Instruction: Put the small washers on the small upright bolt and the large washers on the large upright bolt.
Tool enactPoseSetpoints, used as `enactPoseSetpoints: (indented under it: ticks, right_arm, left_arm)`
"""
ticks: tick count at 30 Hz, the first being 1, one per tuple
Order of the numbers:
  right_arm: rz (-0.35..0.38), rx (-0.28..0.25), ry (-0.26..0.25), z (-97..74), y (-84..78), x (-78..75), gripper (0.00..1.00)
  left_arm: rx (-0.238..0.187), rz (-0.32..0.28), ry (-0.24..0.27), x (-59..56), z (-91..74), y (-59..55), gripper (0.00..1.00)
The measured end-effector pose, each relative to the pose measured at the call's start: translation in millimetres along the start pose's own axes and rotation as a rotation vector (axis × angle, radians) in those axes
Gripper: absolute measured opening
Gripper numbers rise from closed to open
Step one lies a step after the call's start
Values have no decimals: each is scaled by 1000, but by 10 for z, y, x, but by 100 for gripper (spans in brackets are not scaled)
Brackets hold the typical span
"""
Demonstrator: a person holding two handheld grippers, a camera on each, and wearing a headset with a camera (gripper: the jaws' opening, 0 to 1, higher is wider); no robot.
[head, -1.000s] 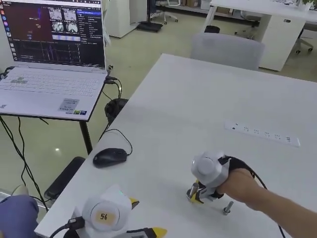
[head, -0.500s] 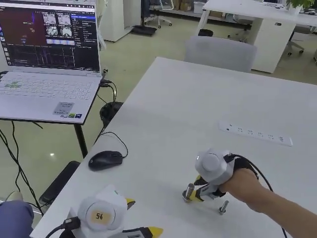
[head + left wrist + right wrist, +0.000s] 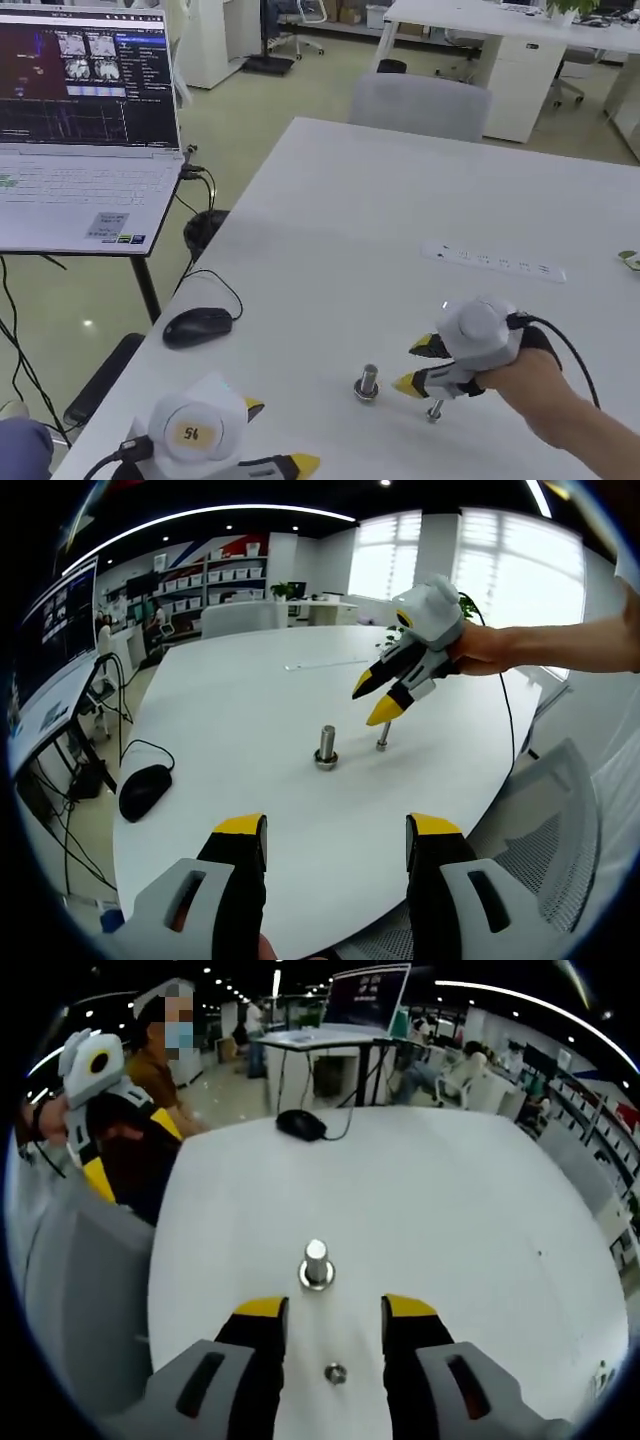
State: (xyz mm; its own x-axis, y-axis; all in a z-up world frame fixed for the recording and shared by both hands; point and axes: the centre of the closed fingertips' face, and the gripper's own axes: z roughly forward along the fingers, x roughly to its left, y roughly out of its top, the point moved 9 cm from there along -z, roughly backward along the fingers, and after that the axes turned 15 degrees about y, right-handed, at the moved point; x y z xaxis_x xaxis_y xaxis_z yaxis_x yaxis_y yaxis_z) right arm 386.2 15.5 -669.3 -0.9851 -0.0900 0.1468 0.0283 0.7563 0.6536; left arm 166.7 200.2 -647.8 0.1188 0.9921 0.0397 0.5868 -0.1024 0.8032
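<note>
Two bolts stand upright on the white table (image 3: 380, 220). The large bolt (image 3: 367, 383) (image 3: 326, 747) (image 3: 316, 1262) has a ring-like base. The small bolt (image 3: 435, 410) (image 3: 383, 737) (image 3: 335, 1372) stands just to its right. My right gripper (image 3: 413, 366) (image 3: 333, 1310) is open and holds nothing. Its tips point at the large bolt from a short way off, and the small bolt sits low between its jaws. The right gripper (image 3: 370, 702) also hangs above the bolts in the left gripper view. My left gripper (image 3: 280, 435) (image 3: 338, 830) is open near the table's front edge.
A black mouse (image 3: 197, 326) with its cable lies at the table's left edge. A white power strip (image 3: 493, 263) lies further back. A laptop (image 3: 70, 150) stands on a side stand to the left, and a grey chair (image 3: 420, 103) at the far end.
My right gripper, which sat at the large bolt a second ago, has drawn back to the right and now stands open. The left gripper has stayed put; the head view has shifted.
</note>
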Motion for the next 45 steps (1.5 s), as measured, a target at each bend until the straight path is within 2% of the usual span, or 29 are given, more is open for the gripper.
enactPoseSetpoints:
  ticks: [4, 7, 12, 19, 23, 30, 37, 45]
  right_arm:
    - [43, -54, -28, -132, -134, 55, 39]
    - [63, -57, -64, -228, -266, 73, 40]
    - [135, -134, -107, -399, -485, 142, 41]
    - [204, -179, -136, -515, -748, 283, 44]
    - [244, -203, -149, -508, -900, 391, 46]
    - [295, -204, -148, -409, -1127, 544, 51]
    - [325, -209, -140, -324, -1232, 691, 53]
    - [336, -210, -128, -260, -1277, 774, 56]
  left_arm:
    - [-2, 8, -2, -2, 5, 24, 55]
    - [-1, 14, -3, 6, 13, 29, 55]
    - [7, 40, -12, 24, 30, 27, 55]
    - [13, 58, -18, 40, 55, 25, 55]
    - [14, 65, -27, 23, 81, 30, 55]
    - [22, 80, -44, -31, 138, -7, 56]
    - [26, 76, -54, -60, 160, -47, 57]
    - [28, 87, -61, -80, 171, -42, 57]
